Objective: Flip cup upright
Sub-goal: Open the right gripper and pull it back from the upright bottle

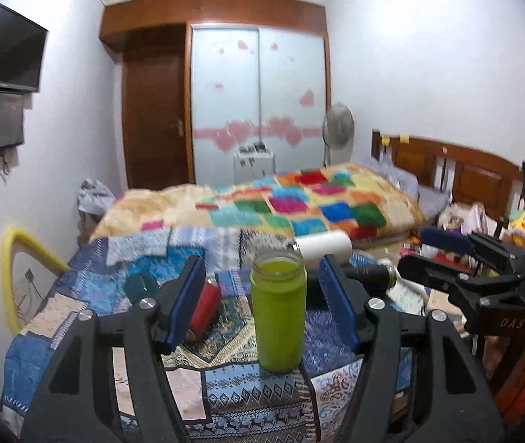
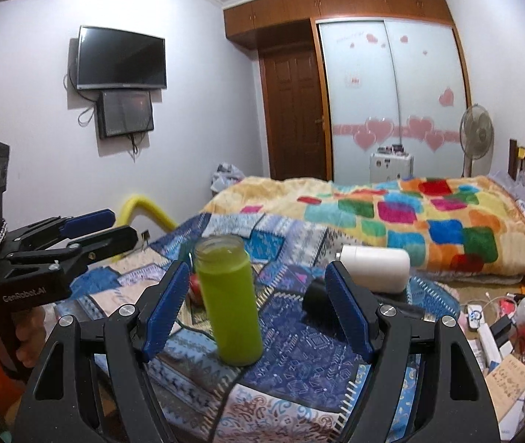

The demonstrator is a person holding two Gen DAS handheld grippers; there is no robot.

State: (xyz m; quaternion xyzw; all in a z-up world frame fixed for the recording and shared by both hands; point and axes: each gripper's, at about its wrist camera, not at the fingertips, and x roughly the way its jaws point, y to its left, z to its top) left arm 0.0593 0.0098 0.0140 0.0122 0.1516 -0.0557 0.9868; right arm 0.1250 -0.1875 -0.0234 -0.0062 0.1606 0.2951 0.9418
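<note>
A tall green cup (image 1: 279,310) stands upright, mouth up, on a blue patchwork cloth (image 1: 225,387). It also shows in the right wrist view (image 2: 230,299). My left gripper (image 1: 262,308) is open, its blue pads on either side of the cup and clear of it. My right gripper (image 2: 253,312) is open too, with the cup between its pads, nearer the left one and not touched. Each gripper shows at the edge of the other's view, the right one (image 1: 447,258) and the left one (image 2: 89,229).
On the cloth lie a white cup on its side (image 2: 373,265), a red cup on its side (image 1: 207,304), a teal cup (image 1: 139,286) and a black cup (image 2: 316,297). A bed with a bright quilt (image 2: 391,217) lies behind. Clutter covers the floor at right (image 2: 502,332).
</note>
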